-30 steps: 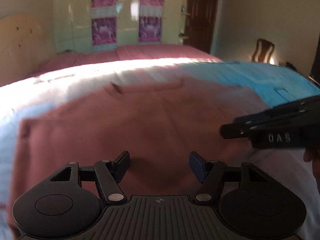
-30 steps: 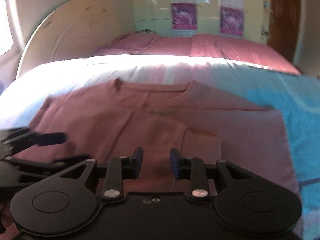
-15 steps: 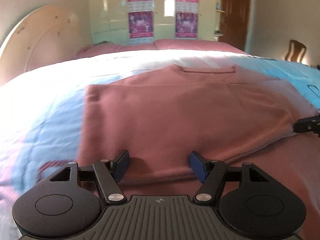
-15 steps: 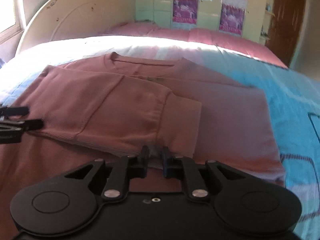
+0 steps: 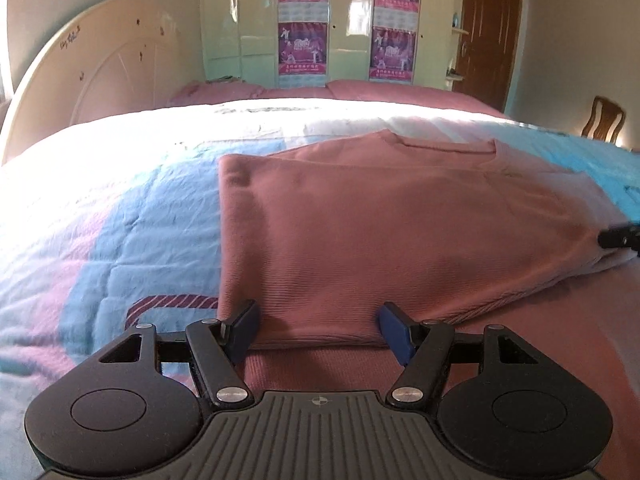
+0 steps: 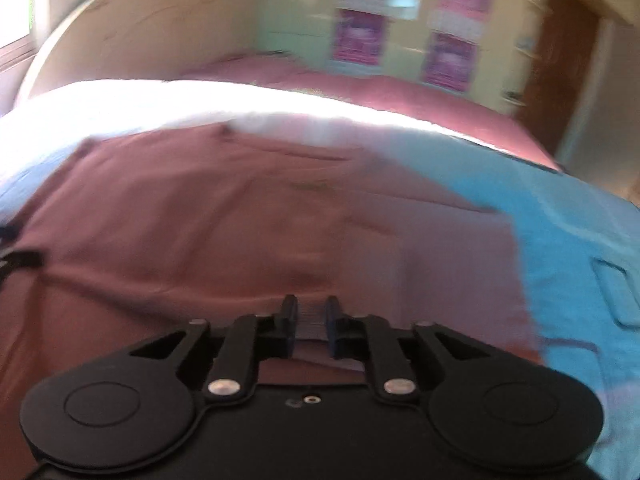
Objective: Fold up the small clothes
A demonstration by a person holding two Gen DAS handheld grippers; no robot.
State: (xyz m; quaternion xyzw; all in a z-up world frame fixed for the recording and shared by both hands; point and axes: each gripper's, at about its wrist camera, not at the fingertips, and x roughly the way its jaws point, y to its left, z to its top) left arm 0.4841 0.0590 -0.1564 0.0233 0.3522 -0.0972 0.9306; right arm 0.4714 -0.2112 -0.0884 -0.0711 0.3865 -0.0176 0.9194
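Dusty-pink knit fabric covers the middle of both views: a small long-sleeved pullover (image 5: 400,232) lies flat on a quilted bedspread printed in light blue, white and pink (image 5: 120,216). Its ribbed neckline points away from the cameras, toward the cream arched headboard (image 5: 100,68) at the bed's far left. One side of the pullover is folded across its body, so a straight folded edge runs along its left flank, and a ribbed cuff lies on top near its lower hem.

Just before that lower hem sits the left gripper (image 5: 320,330), its jaws standing wide apart with blue pads on either side of a stretch of the folded hem; the pads do not press the cloth. Off the pullover's right side, a black fingertip of the right gripper (image 5: 620,236) shows at the edge of the fold.

From the blurred right wrist view, the right gripper (image 6: 311,322) has its jaws nearly closed, having just eased slightly wider, with a pale ribbed strip of the pullover (image 6: 240,232) between them; whether they pinch it I cannot tell.

Beyond the pullover stand a pale green wardrobe with purple posters (image 5: 344,24) and a brown door (image 5: 492,32).
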